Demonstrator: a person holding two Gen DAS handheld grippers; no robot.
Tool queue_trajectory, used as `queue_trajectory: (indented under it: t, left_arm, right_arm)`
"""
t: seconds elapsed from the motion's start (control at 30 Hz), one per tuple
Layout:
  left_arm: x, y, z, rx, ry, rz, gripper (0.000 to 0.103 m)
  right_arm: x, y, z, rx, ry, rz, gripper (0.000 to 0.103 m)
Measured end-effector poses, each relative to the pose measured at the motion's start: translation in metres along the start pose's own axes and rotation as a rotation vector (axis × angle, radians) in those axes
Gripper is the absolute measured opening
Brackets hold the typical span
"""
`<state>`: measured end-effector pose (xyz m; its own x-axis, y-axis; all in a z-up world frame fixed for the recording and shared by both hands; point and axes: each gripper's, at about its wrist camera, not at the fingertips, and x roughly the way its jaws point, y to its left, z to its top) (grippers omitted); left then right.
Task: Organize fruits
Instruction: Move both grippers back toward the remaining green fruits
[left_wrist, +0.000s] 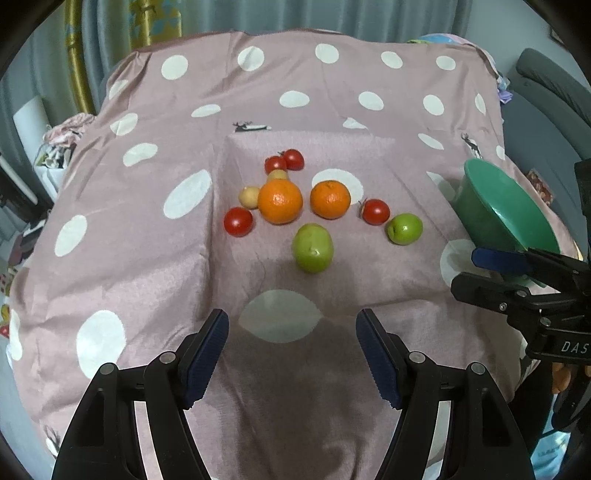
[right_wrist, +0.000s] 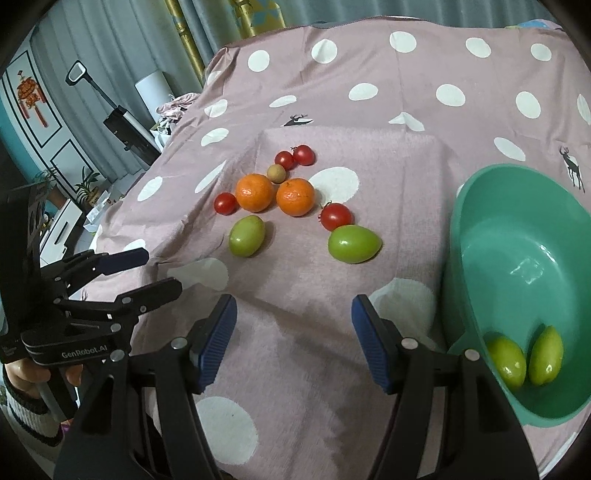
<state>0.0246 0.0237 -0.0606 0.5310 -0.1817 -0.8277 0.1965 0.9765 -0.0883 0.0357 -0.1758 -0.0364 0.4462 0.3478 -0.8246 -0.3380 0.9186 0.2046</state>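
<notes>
Both the left gripper (left_wrist: 291, 354) and right gripper (right_wrist: 293, 341) hover with fingers spread and empty. The green bowl (right_wrist: 480, 221) sits right, already holding two green fruits (right_wrist: 524, 360), likely the collecting spot for the scattered pile (right_wrist: 295, 197).

Grey curtains (right_wrist: 122, 40) hang behind, with a gold patterned strip (left_wrist: 79, 55) among them. A pink sheet (left_wrist: 295, 85) with white dots covers the surface. Left: a teal panelled wall (right_wrist: 22, 122) with a red ornament (right_wrist: 29, 94), potted plants (right_wrist: 86, 182), a white cylinder (right_wrist: 153, 92).
</notes>
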Motion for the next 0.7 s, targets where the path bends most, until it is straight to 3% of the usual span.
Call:
queue_trajectory:
  t: [0.37,0.7]
  left_arm:
    - [0.008,0.013,0.001,-0.036,-0.002,-0.044,0.072]
    - [0.025,0.017,0.012,-0.029,0.005,-0.068,0.072]
  right_arm:
    - [0.015,0.001,0.009,-0.021,0.01,-0.036,0.066]
    - [0.043,0.001,0.023,-0.039,0.029,-0.146,0.066]
